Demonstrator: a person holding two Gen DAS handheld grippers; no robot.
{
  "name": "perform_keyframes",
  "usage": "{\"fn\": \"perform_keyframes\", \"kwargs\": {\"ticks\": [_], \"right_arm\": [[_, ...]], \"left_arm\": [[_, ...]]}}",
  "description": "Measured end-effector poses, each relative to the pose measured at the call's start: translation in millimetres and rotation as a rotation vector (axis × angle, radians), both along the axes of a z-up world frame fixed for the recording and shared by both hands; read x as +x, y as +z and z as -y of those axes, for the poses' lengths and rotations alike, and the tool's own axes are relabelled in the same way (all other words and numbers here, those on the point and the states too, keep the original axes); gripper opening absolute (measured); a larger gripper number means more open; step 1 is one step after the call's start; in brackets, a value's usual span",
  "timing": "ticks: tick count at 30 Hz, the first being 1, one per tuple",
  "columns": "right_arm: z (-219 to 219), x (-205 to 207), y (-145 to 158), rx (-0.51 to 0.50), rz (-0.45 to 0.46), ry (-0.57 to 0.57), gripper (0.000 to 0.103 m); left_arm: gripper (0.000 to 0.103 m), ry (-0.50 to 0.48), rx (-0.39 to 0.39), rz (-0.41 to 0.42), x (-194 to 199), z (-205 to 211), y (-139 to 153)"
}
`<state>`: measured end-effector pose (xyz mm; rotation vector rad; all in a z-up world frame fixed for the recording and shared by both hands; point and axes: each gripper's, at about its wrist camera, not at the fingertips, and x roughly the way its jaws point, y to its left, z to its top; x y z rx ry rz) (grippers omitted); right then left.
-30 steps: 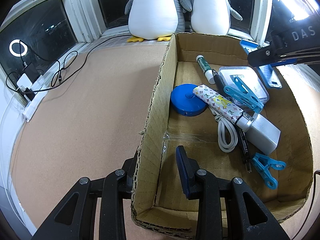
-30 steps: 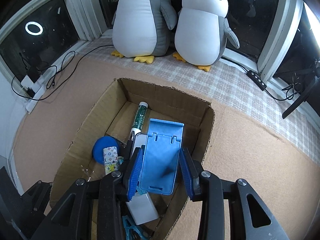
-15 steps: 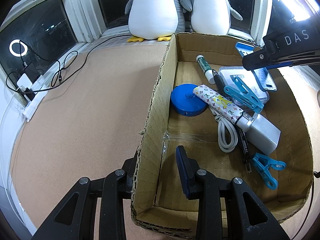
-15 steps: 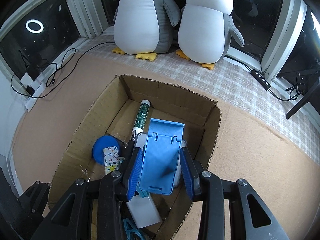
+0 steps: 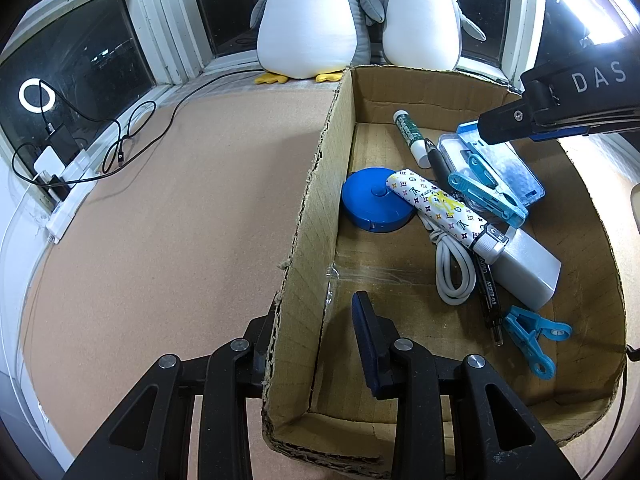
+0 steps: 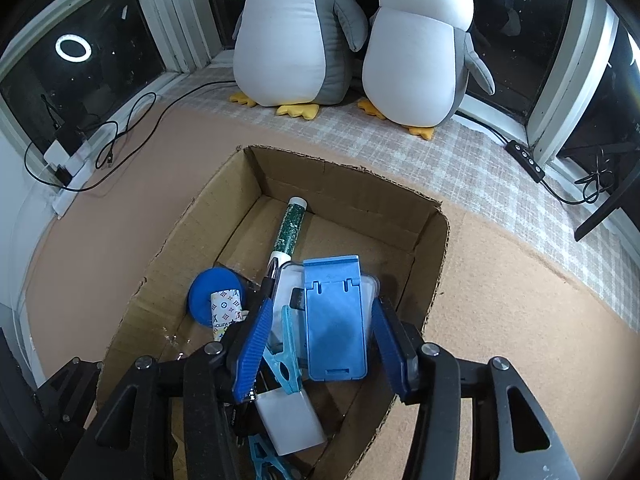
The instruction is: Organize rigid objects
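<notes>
A cardboard box (image 5: 308,216) (image 6: 430,252) sits on the brown mat. My left gripper (image 5: 316,332) straddles its left wall near the front corner, one finger outside, one inside, with a gap beside the inner finger. My right gripper (image 6: 326,344) hangs over the box, open. A blue phone stand (image 6: 334,316) lies between its fingers, clear of both pads, on a clear plastic case (image 5: 500,164). In the box are a blue round tape measure (image 5: 374,204), a patterned tube (image 5: 440,208), a green glue stick (image 6: 290,228), a white charger (image 5: 528,268), a pen and blue clips (image 5: 532,336).
Two plush penguins (image 6: 352,40) stand at the back on a checked cloth by the windows. Cables and a white power strip (image 5: 64,192) lie at the left. A black cable with a switch (image 6: 524,158) runs at the right. Brown mat surrounds the box.
My right gripper moved down over the box and its jaws opened. The blue phone stand left the pads and now lies on the clear case. My left gripper has not moved.
</notes>
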<state>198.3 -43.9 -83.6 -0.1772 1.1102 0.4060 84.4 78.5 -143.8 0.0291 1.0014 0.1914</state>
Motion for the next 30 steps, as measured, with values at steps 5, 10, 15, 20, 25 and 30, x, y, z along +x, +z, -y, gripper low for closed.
{"fn": "perform_keyframes", "kwargs": {"ticks": [5, 10, 15, 20, 25, 30], "right_arm": [[2.0, -1.7, 0.7, 0.004, -0.003, -0.003, 0.049], [7.4, -9.0, 3.0, 0.014, -0.005, 0.0, 0.051], [16.2, -14.9, 7.0, 0.03, -0.005, -0.01, 0.051], [24.0, -22.3, 12.5, 0.04, 0.0, -0.01, 0.051], [31.2, -31.3, 17.7, 0.055, 0.006, -0.012, 0.052], [39.5, -42.0, 24.0, 0.065, 0.021, -0.016, 0.052]], "left_arm": [[0.034, 0.0, 0.0, 0.0, 0.0, 0.0, 0.0], [0.034, 0.001, -0.002, -0.001, -0.9, -0.3, -0.1], [0.034, 0.002, -0.001, -0.004, -3.8, -0.2, -0.3], [0.034, 0.003, 0.002, -0.007, -3.5, 0.8, 0.5], [0.034, 0.002, 0.001, -0.011, -3.2, 0.8, 0.9], [0.034, 0.0, 0.002, -0.015, -3.7, 0.8, 1.4]]}}
